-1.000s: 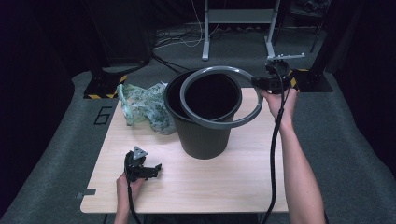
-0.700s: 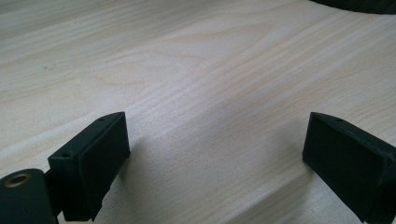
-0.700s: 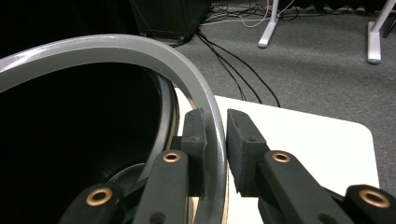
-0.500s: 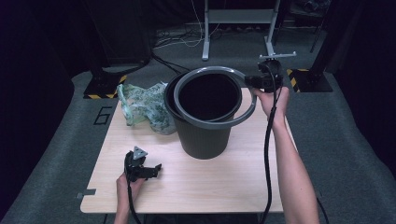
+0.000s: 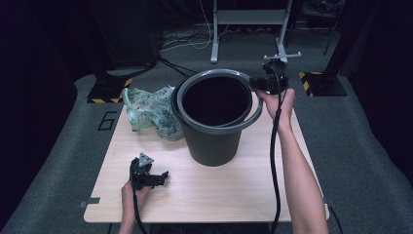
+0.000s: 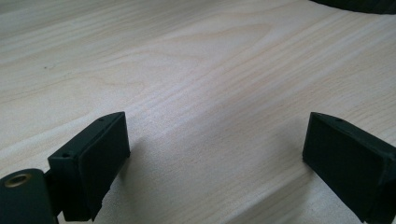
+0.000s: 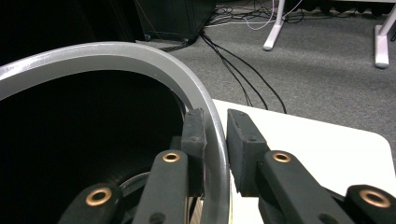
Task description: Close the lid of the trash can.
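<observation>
Grey plastic ring (image 7: 140, 60), pinched at its rim by the right gripper (image 7: 215, 140), should be lowered level onto the dark ribbed plastic bin (image 5: 214, 141) on the worktop (left gripper (image 6: 215, 154) resting spread).

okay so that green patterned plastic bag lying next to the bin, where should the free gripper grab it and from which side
Take the plastic bag by a raised crumpled fold along its top, probably on the edge away from the bin. It lies bunched and soft, touching the bin's wall, so a pinch from above and the open left side looks easiest. The left gripper is open and resting on the table.
</observation>
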`<state>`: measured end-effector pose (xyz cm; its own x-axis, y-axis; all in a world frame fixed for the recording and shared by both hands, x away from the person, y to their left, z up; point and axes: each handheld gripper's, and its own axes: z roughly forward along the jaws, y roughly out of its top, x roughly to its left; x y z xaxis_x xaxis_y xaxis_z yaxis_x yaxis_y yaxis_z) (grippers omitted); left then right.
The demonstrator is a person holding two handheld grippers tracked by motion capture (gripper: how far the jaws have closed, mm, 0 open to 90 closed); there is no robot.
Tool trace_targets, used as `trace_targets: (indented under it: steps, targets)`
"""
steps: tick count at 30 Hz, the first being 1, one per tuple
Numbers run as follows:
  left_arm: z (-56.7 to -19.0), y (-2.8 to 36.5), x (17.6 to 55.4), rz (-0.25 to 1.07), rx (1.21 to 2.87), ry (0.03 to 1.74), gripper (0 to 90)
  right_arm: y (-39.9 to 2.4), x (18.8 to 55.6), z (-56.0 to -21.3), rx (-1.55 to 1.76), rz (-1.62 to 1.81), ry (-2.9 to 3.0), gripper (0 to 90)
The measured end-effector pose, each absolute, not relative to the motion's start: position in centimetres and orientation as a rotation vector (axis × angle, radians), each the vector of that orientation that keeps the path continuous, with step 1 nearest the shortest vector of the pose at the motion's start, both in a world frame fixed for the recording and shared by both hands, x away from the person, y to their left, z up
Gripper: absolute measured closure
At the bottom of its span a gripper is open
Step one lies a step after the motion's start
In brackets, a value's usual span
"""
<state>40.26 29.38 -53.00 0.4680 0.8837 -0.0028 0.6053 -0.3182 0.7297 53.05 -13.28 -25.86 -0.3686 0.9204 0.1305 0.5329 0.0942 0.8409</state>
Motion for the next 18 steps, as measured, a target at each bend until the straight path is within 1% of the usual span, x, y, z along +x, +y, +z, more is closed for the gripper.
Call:
trace_targets:
  steps: [18]
  targets:
    - [-53.0,29.4,40.3,0.529,2.043,1.231,7.0,-11.1,54.5,-25.7,1.41,1.158,1.945,76.3]
